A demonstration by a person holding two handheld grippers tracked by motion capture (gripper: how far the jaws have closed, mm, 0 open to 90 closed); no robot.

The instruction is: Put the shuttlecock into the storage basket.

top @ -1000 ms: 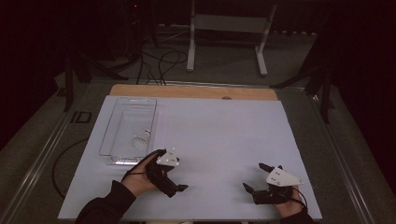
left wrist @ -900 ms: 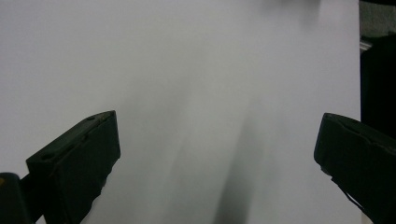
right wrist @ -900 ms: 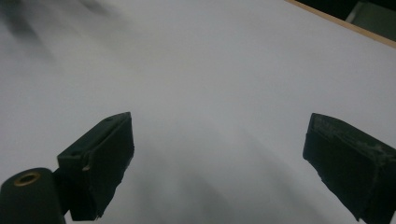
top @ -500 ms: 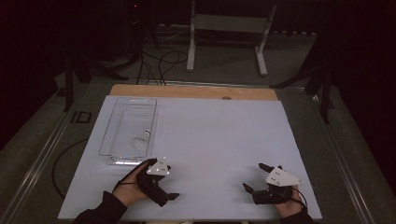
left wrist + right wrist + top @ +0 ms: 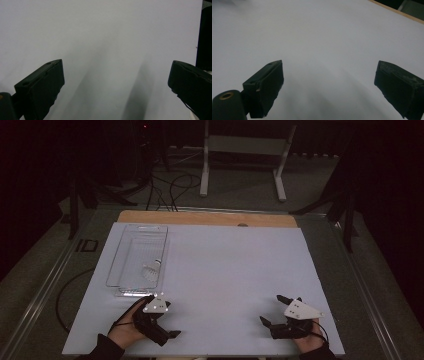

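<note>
Pulling back is the story here: compared with a second ago, the left gripper [image 5: 165, 330] has slid away from the clear tray [image 5: 116, 265] toward the near edge of the table [image 5: 235, 270], and it now sits low at the front left with the person's hand wrapped around it. The right gripper [image 5: 272, 312] hasn't really budged, parked at the front right. Both sets of jaws are spread wide with nothing between them, and you can see plain white tabletop through the gap in the left gripper view [image 5: 112, 82] and the right gripper view [image 5: 328, 85] alike. My read is that the shuttlecock [image 5: 151, 268] has been dropped off and the hands are heading back to a rest spot, so this looks pretty much wrapped up. The shuttlecock itself is lying on its side inside the tray, toward the near right part of it, close to the right wall. It's small and white, feather skirt fanned out one way and the cork end pointing up and to the right, though it's too tiny to make out more detail. Nothing is touching it, and it's well apart from the right gripper.
</note>
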